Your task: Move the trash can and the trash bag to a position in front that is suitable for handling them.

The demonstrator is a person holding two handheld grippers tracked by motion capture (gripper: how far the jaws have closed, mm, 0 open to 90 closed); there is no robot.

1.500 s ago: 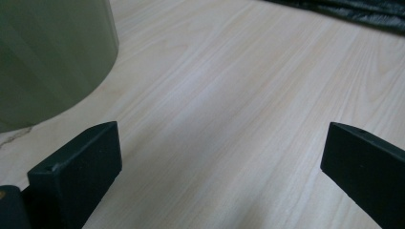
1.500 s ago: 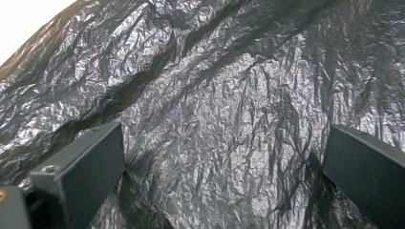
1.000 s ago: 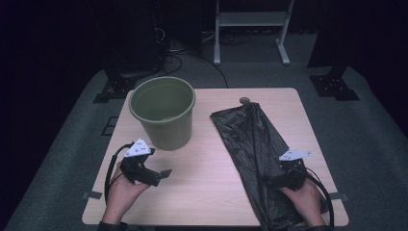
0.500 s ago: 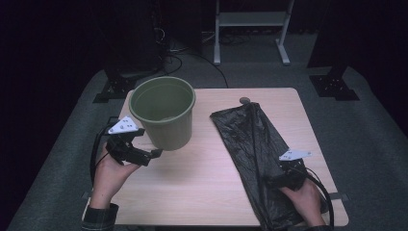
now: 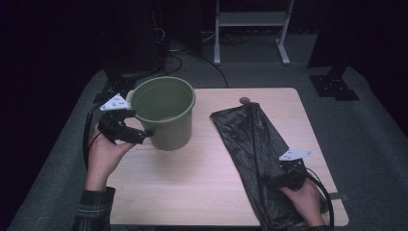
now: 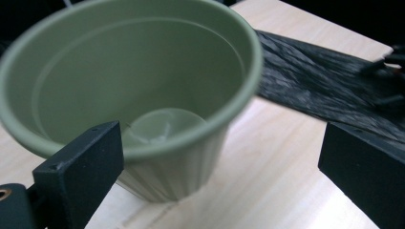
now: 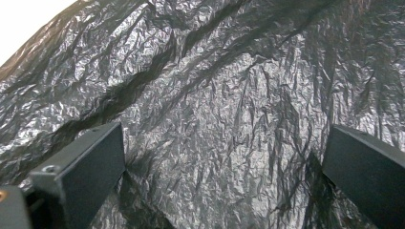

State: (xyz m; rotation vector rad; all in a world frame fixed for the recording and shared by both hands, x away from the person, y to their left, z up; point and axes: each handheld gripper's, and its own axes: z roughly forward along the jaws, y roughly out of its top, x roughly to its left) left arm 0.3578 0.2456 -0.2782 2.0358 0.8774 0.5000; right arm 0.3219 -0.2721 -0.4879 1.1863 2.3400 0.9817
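Observation:
An empty olive-green plastic bucket stands upright at the table's back left. My left gripper is open beside the bucket's left wall, its jaws wide with the bucket's lower wall ahead of them. A crinkled black plastic bag lies flat along the right side of the table. My right gripper hovers low over the bag's near end, open, with only wrinkled film between its jaws.
The light wooden table sits on grey carpet. A small grey disc lies near the back edge by the bag's far tip. A metal stand and dark equipment are behind the table.
My left gripper has moved from the table's front left up and back to the bucket's left wall. The right gripper has stayed on the bag's near end.

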